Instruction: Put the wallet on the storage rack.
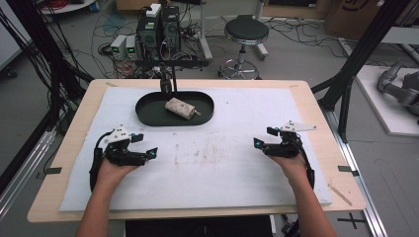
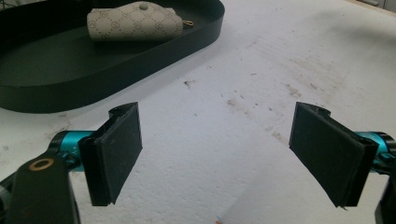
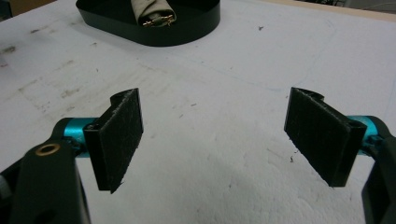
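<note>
Though it lies well apart from both hands, the pouch [image 1: 181, 108] is the nearest object, resting on its side inside the black oval tray [image 1: 148, 116] at the far middle of the counter [image 1: 306, 103]; looks soft, light, padded, with a snap and small metal clasp at one end; best pinched across its rolled body, not the clasp; left tool [image 1: 146, 145] and right tool [image 1: 263, 137] sit low over the white mat [image 1: 222, 168], jaws spread wide, empty, pointing inward.

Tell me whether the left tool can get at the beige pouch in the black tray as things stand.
Probably yes. The left tool is open and holds nothing, only bare white mat lies between it and the black tray, and the beige pouch lies uncovered inside.
</note>
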Demonstrator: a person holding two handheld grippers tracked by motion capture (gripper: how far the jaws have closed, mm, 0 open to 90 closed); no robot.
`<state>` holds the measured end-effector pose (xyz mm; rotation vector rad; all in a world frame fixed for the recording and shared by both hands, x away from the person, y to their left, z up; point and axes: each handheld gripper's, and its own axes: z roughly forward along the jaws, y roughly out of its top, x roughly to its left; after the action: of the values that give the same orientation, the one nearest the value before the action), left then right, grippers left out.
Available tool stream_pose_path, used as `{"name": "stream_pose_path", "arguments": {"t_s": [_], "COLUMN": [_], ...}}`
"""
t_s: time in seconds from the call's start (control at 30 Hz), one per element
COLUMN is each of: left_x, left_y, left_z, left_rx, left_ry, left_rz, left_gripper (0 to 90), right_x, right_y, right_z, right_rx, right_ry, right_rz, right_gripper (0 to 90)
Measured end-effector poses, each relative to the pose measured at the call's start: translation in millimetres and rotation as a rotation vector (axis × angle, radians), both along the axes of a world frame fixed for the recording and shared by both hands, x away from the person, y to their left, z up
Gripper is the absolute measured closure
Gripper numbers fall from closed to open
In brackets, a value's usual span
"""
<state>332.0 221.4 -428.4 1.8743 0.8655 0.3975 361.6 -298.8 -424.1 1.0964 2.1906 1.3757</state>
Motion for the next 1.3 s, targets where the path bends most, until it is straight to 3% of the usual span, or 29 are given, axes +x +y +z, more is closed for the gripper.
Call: {"name": "stream_pose_path", "arguments": {"t_s": [0.1,0.2,0.53,1.3], "left_x": [1.3,1.9,-0.1,-1.7], "left_y": [-3.6,-7.1,-9.6,-6.4], "left_z": [-1.0,-1.6,-1.3,-6.0], "left_rx": [-0.001,0.001,0.001,0.016], "left_ry": [-0.005,-0.007,-0.008,0.009], "left_rz": [-0.001,-0.006,-0.023,-0.013], "left_gripper": [17.0,17.0,17.1,17.0], "right_x": [-2.7,-8.9,-12.3,-8.7], "right_y": [-2.9,-6.1,-20.9,-17.3], "right_z": [-0.2,-0.8,-9.6,-12.6], "right_rx": [-0.023,-0.022,-0.028,-0.067], "right_ry": [-0.002,-0.046,-0.026,-0.02], "right_rz": [-0.011,-0.021,-0.07,-0.067], "right_gripper": [19.4,19.4,19.5,19.5]}}
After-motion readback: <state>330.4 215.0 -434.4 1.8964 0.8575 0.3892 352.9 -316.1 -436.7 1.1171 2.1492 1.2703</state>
